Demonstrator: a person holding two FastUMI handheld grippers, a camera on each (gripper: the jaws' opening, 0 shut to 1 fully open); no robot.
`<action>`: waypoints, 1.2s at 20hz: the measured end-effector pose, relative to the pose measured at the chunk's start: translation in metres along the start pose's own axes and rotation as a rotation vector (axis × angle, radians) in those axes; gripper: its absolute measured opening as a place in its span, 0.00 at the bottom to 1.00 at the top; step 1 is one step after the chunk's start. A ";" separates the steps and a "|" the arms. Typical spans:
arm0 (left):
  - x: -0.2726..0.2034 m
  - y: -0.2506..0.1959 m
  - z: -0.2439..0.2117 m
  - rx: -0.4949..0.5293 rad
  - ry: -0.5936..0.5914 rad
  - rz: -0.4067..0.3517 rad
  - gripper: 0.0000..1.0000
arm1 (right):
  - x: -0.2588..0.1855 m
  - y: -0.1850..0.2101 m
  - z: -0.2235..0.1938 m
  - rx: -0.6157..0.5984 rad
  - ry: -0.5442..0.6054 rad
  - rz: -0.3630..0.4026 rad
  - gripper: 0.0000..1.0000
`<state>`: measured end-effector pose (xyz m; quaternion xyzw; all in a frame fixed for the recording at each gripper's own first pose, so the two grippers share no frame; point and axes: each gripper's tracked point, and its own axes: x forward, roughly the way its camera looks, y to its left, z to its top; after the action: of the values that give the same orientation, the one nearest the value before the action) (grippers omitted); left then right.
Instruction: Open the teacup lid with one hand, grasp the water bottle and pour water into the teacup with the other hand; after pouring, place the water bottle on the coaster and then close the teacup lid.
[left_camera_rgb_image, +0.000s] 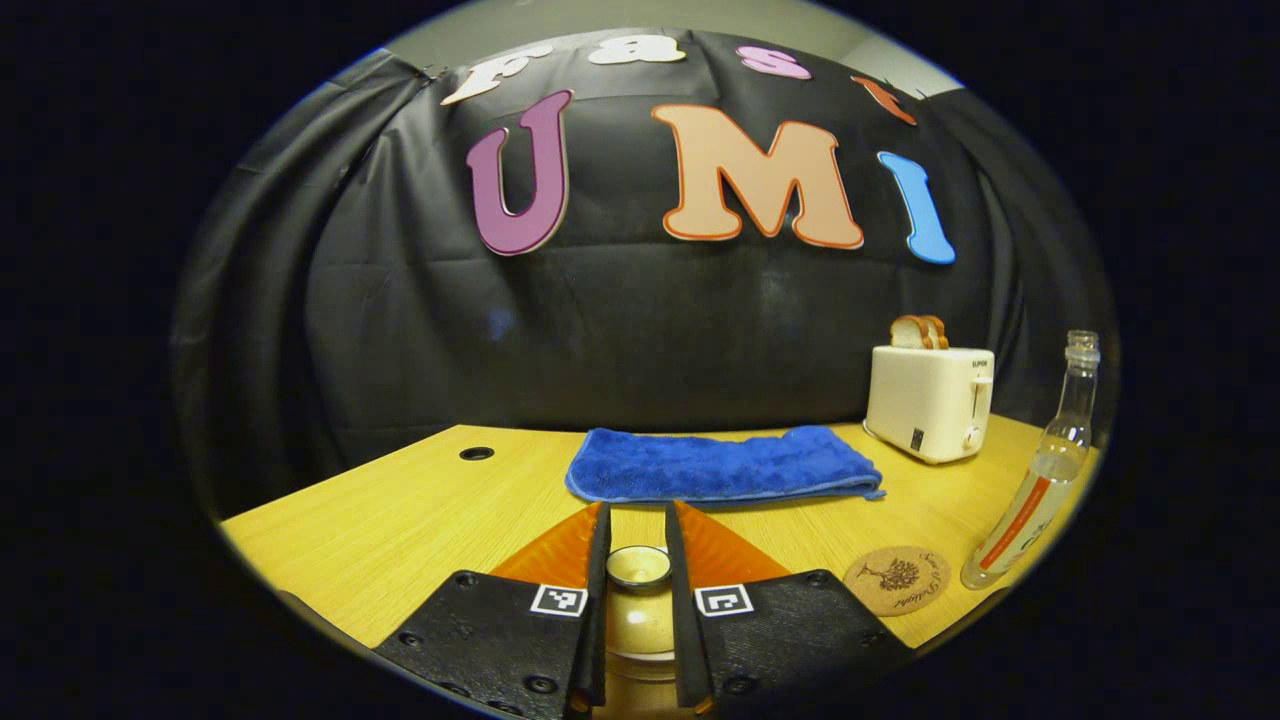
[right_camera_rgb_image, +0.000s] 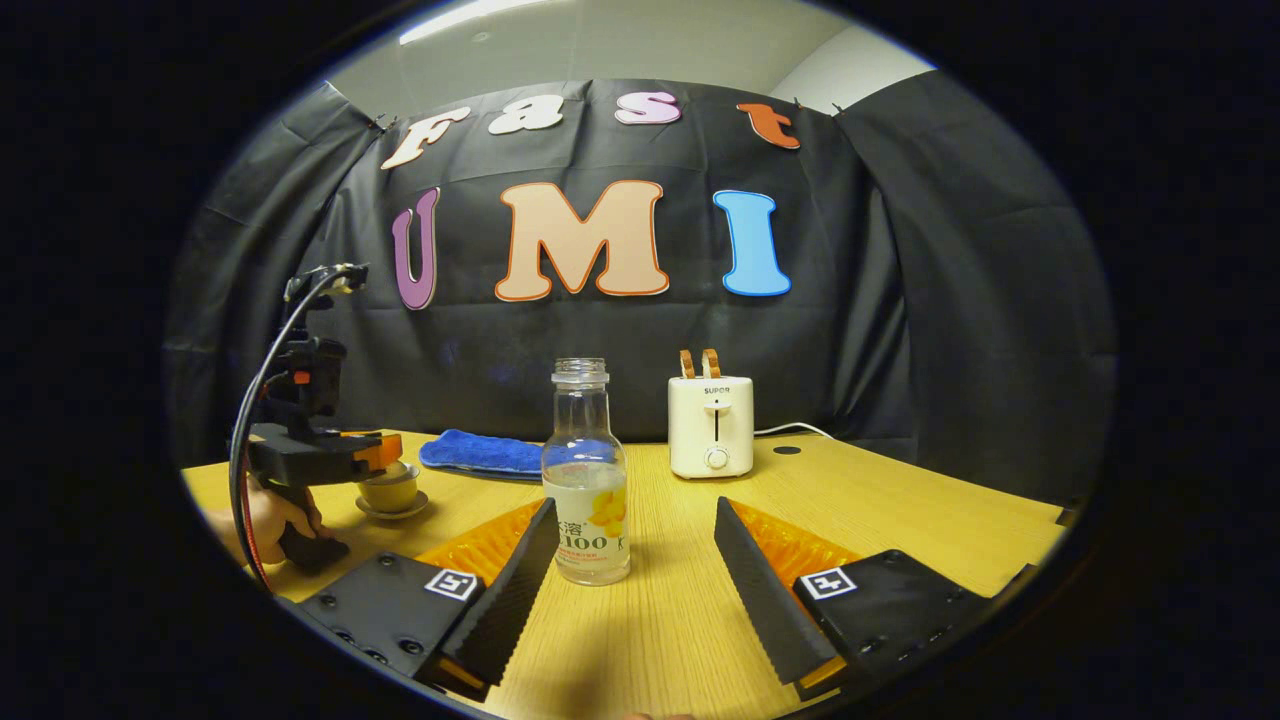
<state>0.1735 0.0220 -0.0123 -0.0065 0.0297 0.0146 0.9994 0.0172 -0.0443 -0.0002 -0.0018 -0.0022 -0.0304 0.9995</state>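
Left gripper view sits low, close over the teacup (left_camera_rgb_image: 639, 566), facing the wall. Right gripper view looks from farther back; both share the toaster (right_camera_rgb_image: 711, 426) and bottle (right_camera_rgb_image: 587, 480).

Black cloth wall (right_camera_rgb_image: 950, 300) draped behind a light wooden desk (right_camera_rgb_image: 900, 510); pale ceiling (right_camera_rgb_image: 620, 45) above, lit by a bright strip light (right_camera_rgb_image: 460, 18). Cable hole (left_camera_rgb_image: 476, 453) in the desktop.

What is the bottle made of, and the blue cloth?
The bottle looks like clear plastic or glass: you can see through it, and it shines. Which one, I can't tell. The blue cloth looks like soft, fuzzy towel fabric, folded flat on the table.
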 end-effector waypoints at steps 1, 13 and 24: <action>-0.001 -0.001 0.002 0.007 -0.019 -0.006 0.25 | 0.000 0.000 0.000 0.000 0.000 0.000 1.00; -0.026 0.001 0.006 0.007 -0.051 -0.056 0.22 | 0.000 0.000 0.000 0.000 -0.001 0.004 1.00; -0.119 0.056 0.004 0.010 -0.061 -0.048 0.22 | 0.026 0.023 -0.002 0.002 0.007 0.044 0.99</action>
<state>0.0538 0.0750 -0.0022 -0.0019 -0.0009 -0.0093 1.0000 0.0447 -0.0233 -0.0027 -0.0009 0.0012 -0.0082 1.0000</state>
